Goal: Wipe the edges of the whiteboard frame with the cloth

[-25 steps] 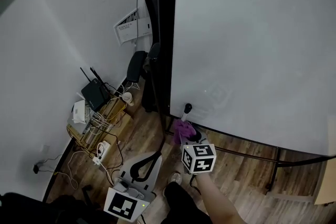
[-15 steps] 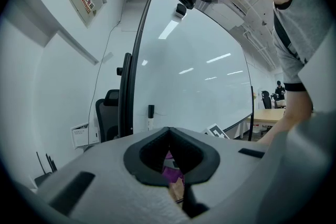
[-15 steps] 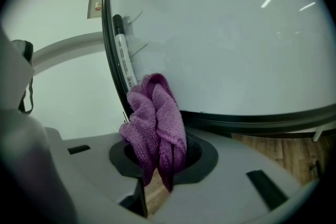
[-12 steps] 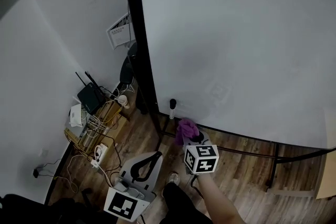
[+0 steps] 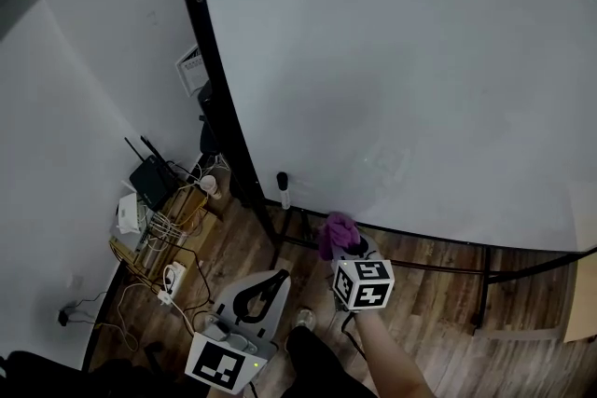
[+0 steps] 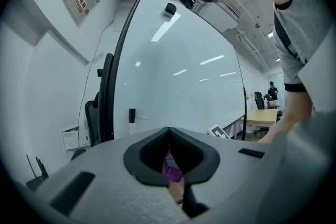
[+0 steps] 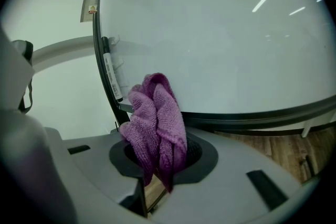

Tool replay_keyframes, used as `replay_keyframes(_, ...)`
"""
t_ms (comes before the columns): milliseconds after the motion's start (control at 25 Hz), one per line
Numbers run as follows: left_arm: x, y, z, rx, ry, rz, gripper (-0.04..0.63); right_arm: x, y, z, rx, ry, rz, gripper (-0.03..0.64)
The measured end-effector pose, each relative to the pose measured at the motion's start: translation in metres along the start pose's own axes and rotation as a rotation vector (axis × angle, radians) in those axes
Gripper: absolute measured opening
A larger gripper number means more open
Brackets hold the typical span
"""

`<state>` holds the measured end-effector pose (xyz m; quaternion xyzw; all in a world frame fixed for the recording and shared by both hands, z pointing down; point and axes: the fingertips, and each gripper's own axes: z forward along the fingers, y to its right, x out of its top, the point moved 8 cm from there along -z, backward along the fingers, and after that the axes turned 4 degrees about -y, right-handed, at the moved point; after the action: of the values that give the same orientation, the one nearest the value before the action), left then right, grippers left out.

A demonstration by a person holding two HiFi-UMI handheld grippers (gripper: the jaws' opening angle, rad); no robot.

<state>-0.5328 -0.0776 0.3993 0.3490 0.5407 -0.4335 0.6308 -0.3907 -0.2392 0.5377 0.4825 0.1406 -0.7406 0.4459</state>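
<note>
The whiteboard's black frame runs down its left edge (image 5: 210, 61) and along its bottom edge (image 5: 438, 242). My right gripper (image 5: 343, 245) is shut on a bunched purple cloth (image 5: 334, 230), which sits at the bottom edge a little right of the lower left corner. In the right gripper view the cloth (image 7: 157, 123) sticks up out of the gripper (image 7: 163, 157), in front of the bottom edge (image 7: 262, 115). A marker pen (image 5: 283, 189) stands at the board near the corner. My left gripper (image 5: 278, 277) hangs low over the floor, shut and holding nothing (image 6: 169, 131).
Left of the board, a wire rack with cables (image 5: 154, 219) and a black router (image 5: 147, 177) stand against the wall. A dark chair (image 5: 207, 121) is behind the left edge. A stand leg (image 5: 485, 294) drops to the wood floor. My shoe (image 5: 305, 319) is below.
My right gripper has carried the cloth rightwards along the bottom edge, away from the corner and the marker pen. The view has swung right. The left gripper stays put.
</note>
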Motion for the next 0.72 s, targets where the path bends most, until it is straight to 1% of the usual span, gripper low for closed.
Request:
replay_keyframes(280, 0.004, 0.017, 0.006, -0.034, 0.003, 0.018, 0.017, -0.005, 0.022, -0.020, -0.043, 0.013, 0.017, 0.087)
replay_keyframes(720, 0.010, 0.037, 0.012, -0.066, 0.006, 0.035, 0.015, -0.010, 0.056, -0.048, -0.114, 0.029, 0.042, 0.087)
